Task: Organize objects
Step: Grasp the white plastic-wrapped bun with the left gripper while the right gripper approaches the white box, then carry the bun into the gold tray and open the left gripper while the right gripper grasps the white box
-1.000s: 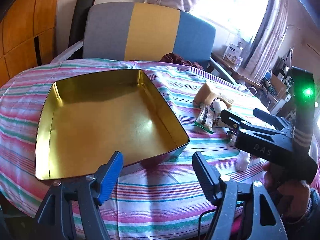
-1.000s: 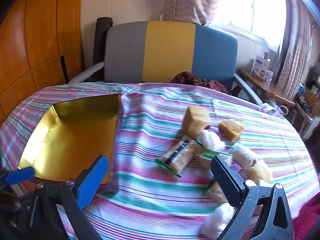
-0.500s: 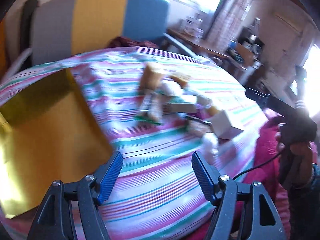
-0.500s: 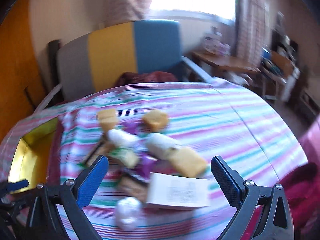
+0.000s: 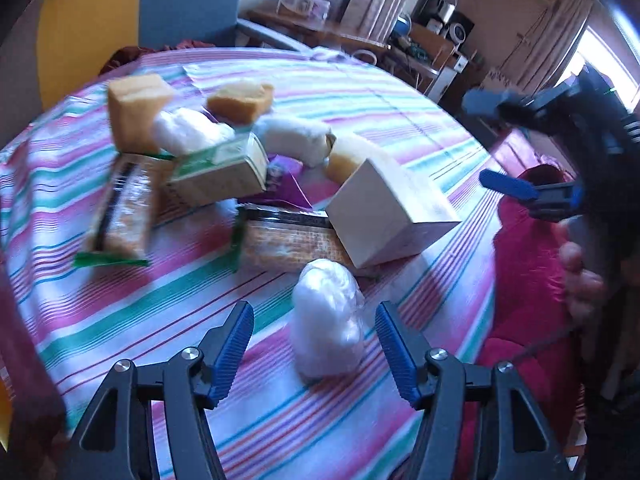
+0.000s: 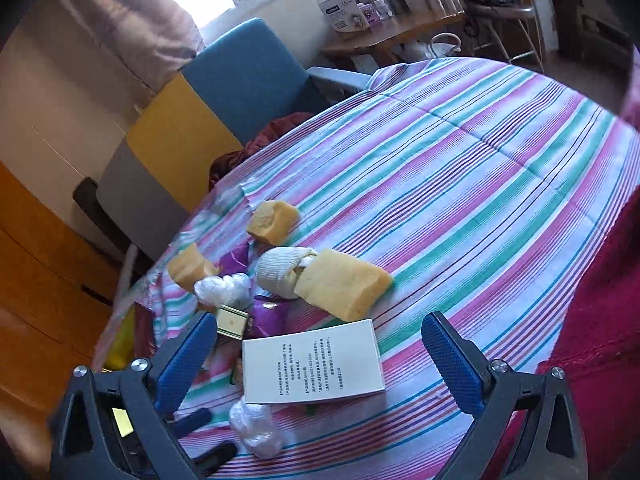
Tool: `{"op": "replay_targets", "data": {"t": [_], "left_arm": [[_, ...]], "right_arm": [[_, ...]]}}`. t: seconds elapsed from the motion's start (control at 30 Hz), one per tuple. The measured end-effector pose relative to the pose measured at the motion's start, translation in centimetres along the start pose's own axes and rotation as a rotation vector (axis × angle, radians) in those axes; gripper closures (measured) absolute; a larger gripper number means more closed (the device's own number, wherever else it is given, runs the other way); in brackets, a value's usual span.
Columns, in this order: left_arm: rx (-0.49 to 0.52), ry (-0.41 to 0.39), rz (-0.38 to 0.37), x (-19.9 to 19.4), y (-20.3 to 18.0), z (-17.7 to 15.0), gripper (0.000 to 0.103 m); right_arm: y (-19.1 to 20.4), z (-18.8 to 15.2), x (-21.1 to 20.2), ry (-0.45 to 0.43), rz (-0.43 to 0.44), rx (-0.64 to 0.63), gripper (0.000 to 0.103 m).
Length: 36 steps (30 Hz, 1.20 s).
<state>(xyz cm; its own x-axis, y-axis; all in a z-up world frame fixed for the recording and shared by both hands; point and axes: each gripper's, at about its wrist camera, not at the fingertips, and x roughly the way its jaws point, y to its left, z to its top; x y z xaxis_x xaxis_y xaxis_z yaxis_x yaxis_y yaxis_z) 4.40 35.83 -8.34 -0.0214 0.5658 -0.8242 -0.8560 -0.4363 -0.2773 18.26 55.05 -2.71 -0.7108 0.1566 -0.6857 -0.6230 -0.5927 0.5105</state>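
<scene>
Closing around the soft white plastic-wrapped bundle [image 5: 326, 318] at the near edge of the striped surface [image 5: 400, 104], the left gripper [image 5: 316, 344] jaws, part open and not yet touching it, are risking squashing or tipping it, while the right gripper [image 6: 320, 356], spread wide and empty over the white box [image 6: 312, 362], is risking nudging the neighbouring clutter.

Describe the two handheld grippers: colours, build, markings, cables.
Both are black plastic clamp-style tools with silver bolts at the pivots. The left gripper has two angular black fingers faced with ribbed blue pads. The right gripper is built the same, its blue pads finely textured. Seen from the left wrist view, the right one has a thin dark cable trailing from it. No markings are readable.
</scene>
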Motion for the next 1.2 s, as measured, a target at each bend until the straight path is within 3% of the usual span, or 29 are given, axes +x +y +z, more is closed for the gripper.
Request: {"op": "replay_targets", "data": {"t": [0.03,0.07,0.1,0.53,0.63,0.77,0.87,0.97,1.13,1.2], "left_arm": [[0.006,0.012,0.004,0.7,-0.1,0.0,0.044],[0.009,0.026,0.014,1.2,-0.1,0.1,0.058],[0.002,0.051,0.030,2.0,0.0,0.0,0.067],[-0.013,-0.009,0.065,-1.7,2.4,-3.4,0.067],[0.017,-0.042,0.067,-3.9,2.5,-4.5,0.067],[0.008,-0.074,0.043,-6.7,3.4,-6.0,0.067],[-0.008,-0.095,0.041,-7.5,3.4,-6.3,0.067],[-0.022,-0.110,0.040,-8.4,3.7,-6.7,0.067],[-0.078,-0.161,0.055,-11.5,5.4,-7.8,0.067],[-0.113,-0.194,0.089,-13.2,7.1,-8.0,0.067]], "right_arm": [[0.0,-0.1,0.1,0.006,0.009,0.004,0.000],[0.1,-0.1,0.3,0.010,0.014,0.005,0.000],[0.1,-0.1,0.5,0.015,0.019,0.004,0.000],[1.5,-0.4,2.4,0.116,0.006,-0.090,0.000],[3.6,-0.9,3.3,0.209,-0.023,-0.275,0.000],[8.2,-3.3,3.8,0.310,-0.083,-0.753,0.000],[9.2,-4.3,5.0,0.411,-0.118,-0.917,0.000],[9.2,-4.6,6.7,0.476,-0.168,-1.010,0.000],[9.0,-3.8,9.3,0.526,-0.203,-1.028,0.000],[8.8,-3.9,9.9,0.536,-0.193,-1.014,0.012]]}}
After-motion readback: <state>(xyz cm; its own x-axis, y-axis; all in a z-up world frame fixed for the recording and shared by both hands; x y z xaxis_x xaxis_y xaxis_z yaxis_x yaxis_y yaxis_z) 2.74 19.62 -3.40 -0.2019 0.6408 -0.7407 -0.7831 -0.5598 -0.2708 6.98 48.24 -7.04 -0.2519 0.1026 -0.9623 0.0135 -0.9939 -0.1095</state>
